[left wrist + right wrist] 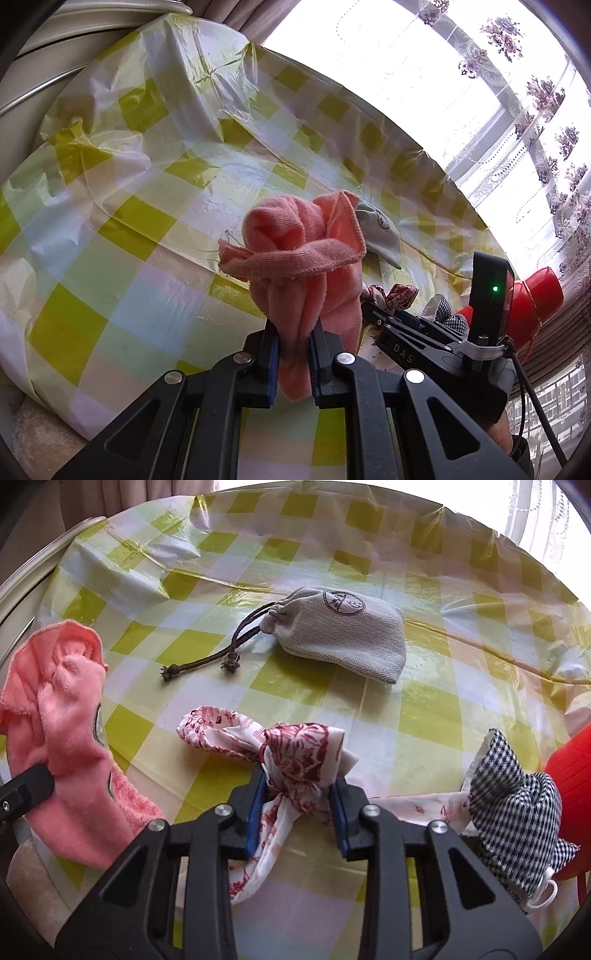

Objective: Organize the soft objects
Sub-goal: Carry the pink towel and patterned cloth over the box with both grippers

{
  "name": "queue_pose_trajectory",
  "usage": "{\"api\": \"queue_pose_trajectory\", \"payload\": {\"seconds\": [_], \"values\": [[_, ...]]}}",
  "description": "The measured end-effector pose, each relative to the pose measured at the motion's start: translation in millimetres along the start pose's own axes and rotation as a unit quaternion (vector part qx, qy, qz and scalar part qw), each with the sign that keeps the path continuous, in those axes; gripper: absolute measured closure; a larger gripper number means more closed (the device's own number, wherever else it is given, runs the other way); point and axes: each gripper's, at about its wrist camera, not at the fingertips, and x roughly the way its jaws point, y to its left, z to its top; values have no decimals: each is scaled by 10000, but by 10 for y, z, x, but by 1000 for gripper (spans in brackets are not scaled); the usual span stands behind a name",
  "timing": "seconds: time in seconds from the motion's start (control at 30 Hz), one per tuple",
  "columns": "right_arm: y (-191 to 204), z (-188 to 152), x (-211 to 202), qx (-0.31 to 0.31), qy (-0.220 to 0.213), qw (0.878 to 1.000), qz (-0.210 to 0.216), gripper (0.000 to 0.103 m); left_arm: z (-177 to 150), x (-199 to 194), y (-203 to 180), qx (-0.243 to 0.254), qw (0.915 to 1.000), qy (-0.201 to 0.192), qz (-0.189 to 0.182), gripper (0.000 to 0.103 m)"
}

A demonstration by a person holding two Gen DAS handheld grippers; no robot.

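My left gripper (295,332) is shut on a bunched pink towel (303,240), held up above the checked table; the same pink towel (66,738) fills the left of the right wrist view. My right gripper (297,786) is shut on the knot of a red-and-white patterned cloth (299,753), whose tails trail over the table on both sides of the fingers. A grey drawstring pouch (340,635) lies flat beyond it, its brown cord to the left. A black-and-white houndstooth cloth (517,812) sits bunched just right of the right gripper.
A round table under a yellow-green checked plastic cover (184,646) carries everything. A red plastic container (572,775) stands at the right edge beside the houndstooth cloth. Patterned lace curtains (535,110) hang over a bright window beyond the table.
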Motion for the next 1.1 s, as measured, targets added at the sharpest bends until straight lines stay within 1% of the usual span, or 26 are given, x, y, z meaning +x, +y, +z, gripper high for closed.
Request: {"api": "queue_pose_trajectory", "payload": {"seconds": [0.1, 0.27, 0.43, 0.63, 0.83, 1.0, 1.1], "values": [[-6, -69, -121, 42, -64, 10000, 14, 71, -1, -26, -13, 22, 10000, -38, -17, 89], [-42, -254, -487, 118, -263, 9996, -52, 72, -9, -98, -114, 118, 9998, -79, -160, 89], [-196, -509, -886, 443, -417, 9980, -160, 72, -96, -191, -308, 299, 9989, -33, -351, 89], [-410, -826, -1335, 734, -591, 9950, -321, 72, -299, -348, -624, 586, 9962, 81, -638, 89], [-677, -1256, -1690, 1164, -611, 9905, -402, 72, -569, -461, -1002, 943, 9902, 282, -994, 89], [-974, -1593, -2004, 1428, -630, 9854, -677, 72, -808, -532, -1350, 1238, 9820, 501, -1332, 89], [-1197, -1813, -2231, 1605, -639, 9807, -917, 72, -969, -548, -1567, 1417, 9753, 682, -1552, 89]]}}
